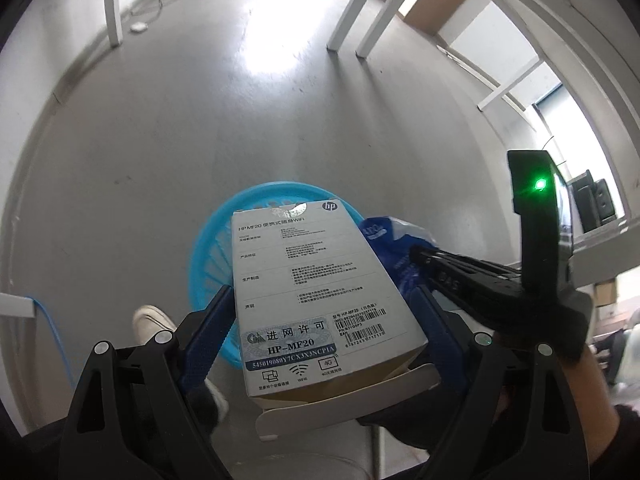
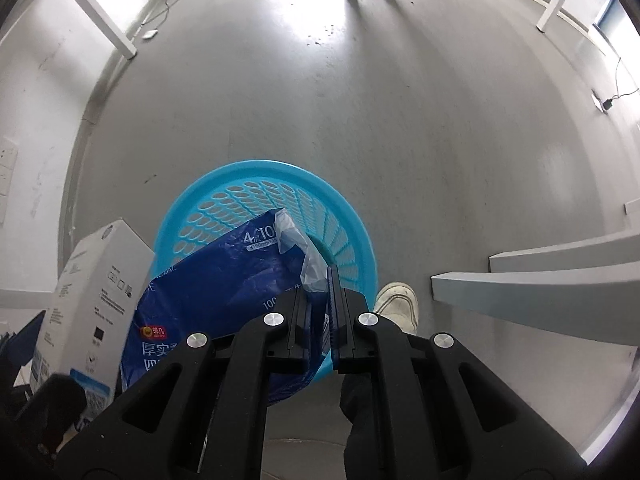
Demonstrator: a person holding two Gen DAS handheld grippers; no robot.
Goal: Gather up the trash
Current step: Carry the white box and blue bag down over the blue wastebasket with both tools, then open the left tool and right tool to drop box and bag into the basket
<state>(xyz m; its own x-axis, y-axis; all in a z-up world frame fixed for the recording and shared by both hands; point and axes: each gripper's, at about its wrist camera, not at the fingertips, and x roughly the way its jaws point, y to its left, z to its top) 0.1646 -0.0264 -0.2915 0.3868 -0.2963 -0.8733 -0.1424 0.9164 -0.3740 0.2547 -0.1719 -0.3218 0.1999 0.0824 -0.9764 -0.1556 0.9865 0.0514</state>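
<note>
While both pieces of trash hang over the bin, the step in hand looks like the drop-off. Nearest the left camera, the left gripper (image 1: 326,320) is clamped on a white cardboard box (image 1: 316,292), its blue ribbed pads pressing the two long sides; the box is stiff, flat-faced and printed with small text and barcodes, with an end flap hanging open toward the camera. Beside it, the right gripper (image 2: 329,312) is pinched shut on a thin fold of a blue plastic wrapper (image 2: 224,280), glossy, crinkled and limp, its torn clear edge sticking up.

Below and just beyond both sits the blue basket (image 2: 240,184), round, of smooth plastic with rows of oval holes in its wall, standing on a grey, faintly shiny floor (image 2: 400,120). A white shoe (image 2: 398,304) shows beside it.

Next, I judge, each gripper needs to be centred over the rim and opened; the limp wrapper may cling to the pads, the box should fall cleanly.
</note>
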